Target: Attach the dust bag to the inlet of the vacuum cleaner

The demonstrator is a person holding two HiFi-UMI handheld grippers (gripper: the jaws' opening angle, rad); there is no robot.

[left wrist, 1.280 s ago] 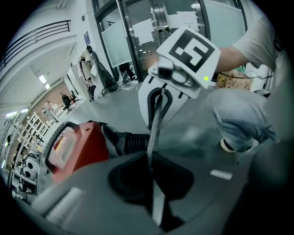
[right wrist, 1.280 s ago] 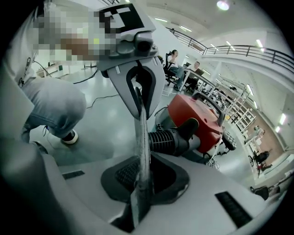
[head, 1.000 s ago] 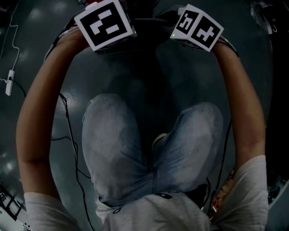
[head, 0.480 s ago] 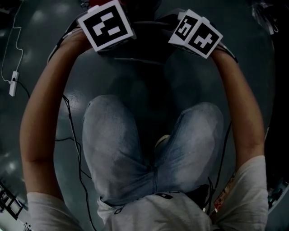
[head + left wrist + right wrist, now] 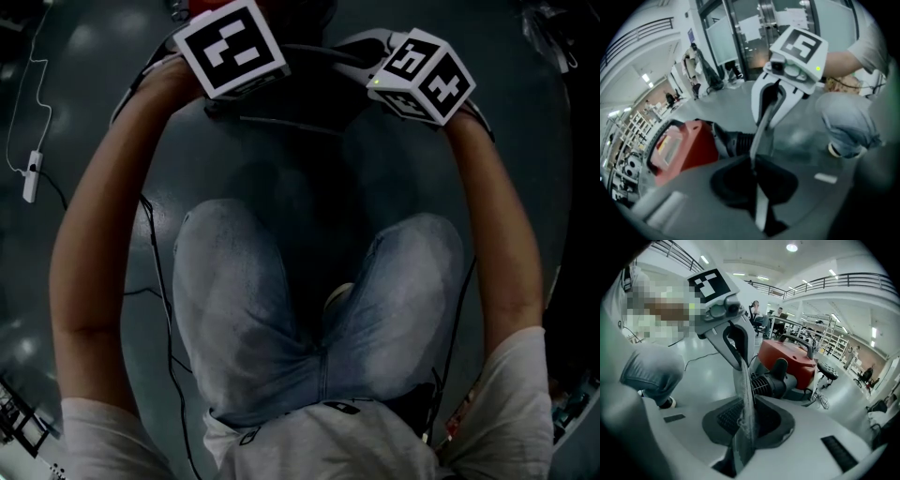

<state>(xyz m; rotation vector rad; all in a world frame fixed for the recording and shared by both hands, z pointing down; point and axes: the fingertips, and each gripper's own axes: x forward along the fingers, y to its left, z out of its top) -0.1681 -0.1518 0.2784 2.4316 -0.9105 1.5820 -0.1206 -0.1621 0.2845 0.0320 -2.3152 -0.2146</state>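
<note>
The dark dust bag (image 5: 300, 94) hangs stretched between my two grippers above the floor. In the head view only the left marker cube (image 5: 230, 47) and the right marker cube (image 5: 427, 75) show; the fingertips are hidden under them. My left gripper (image 5: 757, 176) is shut on the bag's thin edge (image 5: 761, 126). My right gripper (image 5: 747, 420) pinches the grey bag fabric (image 5: 743, 390); its jaws are opening slightly with the fabric still pressed between them. The red vacuum cleaner (image 5: 797, 357) with its black ribbed inlet hose (image 5: 766, 383) lies just beyond the bag.
The person's knees in jeans (image 5: 319, 309) are right below the grippers. Cables (image 5: 155, 281) and a white adapter (image 5: 31, 178) lie on the grey floor at left. A black stool (image 5: 829, 371) stands beside the vacuum. People and shelves are far behind.
The right gripper has rolled, so its marker cube shows a different face. Both grippers stay in place, shut on the bag.
</note>
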